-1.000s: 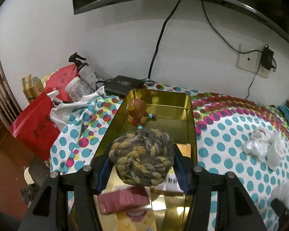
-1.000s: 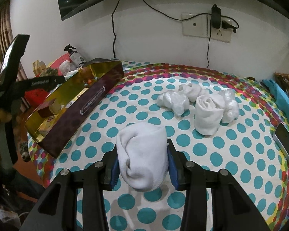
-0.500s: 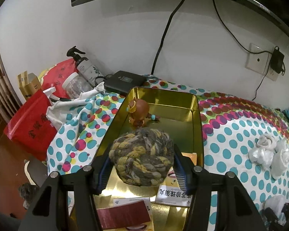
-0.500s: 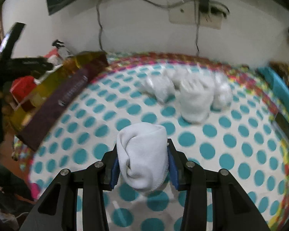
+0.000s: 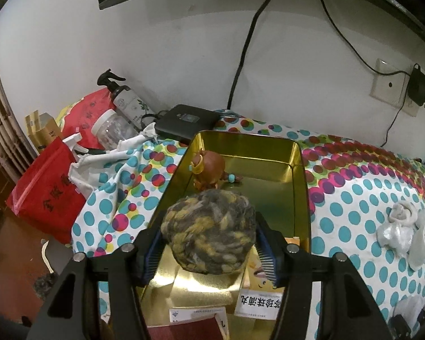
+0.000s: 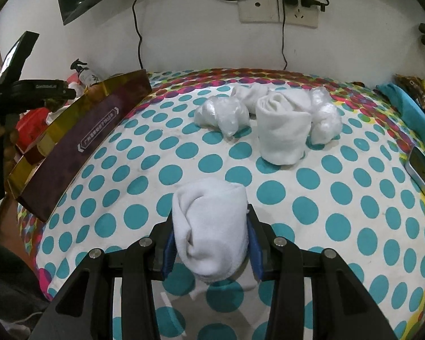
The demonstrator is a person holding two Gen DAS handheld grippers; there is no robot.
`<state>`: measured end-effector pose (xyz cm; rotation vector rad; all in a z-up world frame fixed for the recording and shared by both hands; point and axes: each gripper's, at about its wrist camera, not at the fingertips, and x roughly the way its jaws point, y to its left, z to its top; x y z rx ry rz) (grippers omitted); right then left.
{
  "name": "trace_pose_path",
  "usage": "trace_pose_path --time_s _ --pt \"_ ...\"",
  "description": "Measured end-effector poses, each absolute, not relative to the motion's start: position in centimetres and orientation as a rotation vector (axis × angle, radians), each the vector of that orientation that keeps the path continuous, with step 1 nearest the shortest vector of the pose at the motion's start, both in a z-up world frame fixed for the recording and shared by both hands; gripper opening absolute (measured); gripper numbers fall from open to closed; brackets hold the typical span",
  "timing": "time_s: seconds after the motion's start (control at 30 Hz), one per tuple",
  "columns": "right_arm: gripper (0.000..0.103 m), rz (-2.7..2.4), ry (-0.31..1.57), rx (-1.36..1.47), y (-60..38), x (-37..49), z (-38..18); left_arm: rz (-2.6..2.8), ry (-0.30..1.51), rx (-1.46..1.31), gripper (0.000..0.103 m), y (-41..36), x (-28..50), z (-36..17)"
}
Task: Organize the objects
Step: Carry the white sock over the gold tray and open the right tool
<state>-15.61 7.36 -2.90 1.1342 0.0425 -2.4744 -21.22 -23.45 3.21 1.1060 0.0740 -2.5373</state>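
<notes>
My left gripper (image 5: 209, 243) is shut on a grey and yellow ball of yarn (image 5: 208, 231) and holds it above the middle of a gold tin box (image 5: 301, 175). A brown figurine (image 5: 208, 168) stands at the box's far end; small cartons and cards (image 5: 259, 301) lie at its near end. My right gripper (image 6: 211, 243) is shut on a rolled white sock (image 6: 211, 226) just above the dotted tablecloth. The box (image 6: 70, 138) and the left gripper's body (image 6: 28, 90) show at the left of the right wrist view.
A pile of rolled white socks and plastic-wrapped bundles (image 6: 269, 121) lies on the cloth ahead of the right gripper; it also shows in the left wrist view (image 5: 405, 232). A black device (image 5: 184, 120), spray bottle (image 5: 124, 96), jar and red bags (image 5: 46, 189) crowd the table's left end. A phone (image 6: 423, 170) lies at right.
My left gripper has carried the yarn ball forward along the box, toward the figurine. My right gripper swung about with the sock and now sits nearer the white pile.
</notes>
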Motion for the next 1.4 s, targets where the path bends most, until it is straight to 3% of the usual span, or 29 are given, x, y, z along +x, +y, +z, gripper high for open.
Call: trace_pose_path --time_s 0.07,0.37,0.6,0.93,1.1,1.17,1.23,1.37,1.4 --pt "0.040 -2.472 0.037 1.135 7.4 -15.6 -2.9 -2.565 0.092 1.059 0.078 -23.6 -20.5 4.0" --pt "0.040 -2.475 0.030 1.127 7.3 -15.3 -2.9 -2.617 0.194 0.956 0.079 -23.9 -13.8 5.6" --pt "0.040 -2.464 0.014 1.117 6.7 -16.2 -1.9 -2.585 0.338 0.883 0.079 -19.6 -4.2 1.6" --pt "0.042 -2.407 0.165 0.977 -4.5 -21.0 4.6 -2.514 0.399 0.751 0.079 -22.4 -2.9 0.8" --pt "0.042 -2.369 0.283 0.948 -12.4 -22.5 4.9 -2.456 0.514 0.739 0.079 -25.5 -2.4 0.1" --pt "0.050 -2.365 0.307 0.951 -14.9 -23.0 4.5 -2.451 0.546 0.735 0.079 -26.2 -2.4 0.0" --pt "0.082 -2.384 0.325 0.940 -17.2 -23.5 4.6 -2.454 0.556 0.723 0.079 -26.5 -2.3 0.1" --pt "0.089 -2.427 0.313 0.821 -17.0 -22.8 6.9 -2.470 0.541 0.761 0.079 -26.4 -2.9 -0.3" --pt "0.096 -2.435 0.302 0.802 -16.2 -22.6 7.4 -2.478 0.547 0.772 0.079 -26.3 -3.1 -0.4"
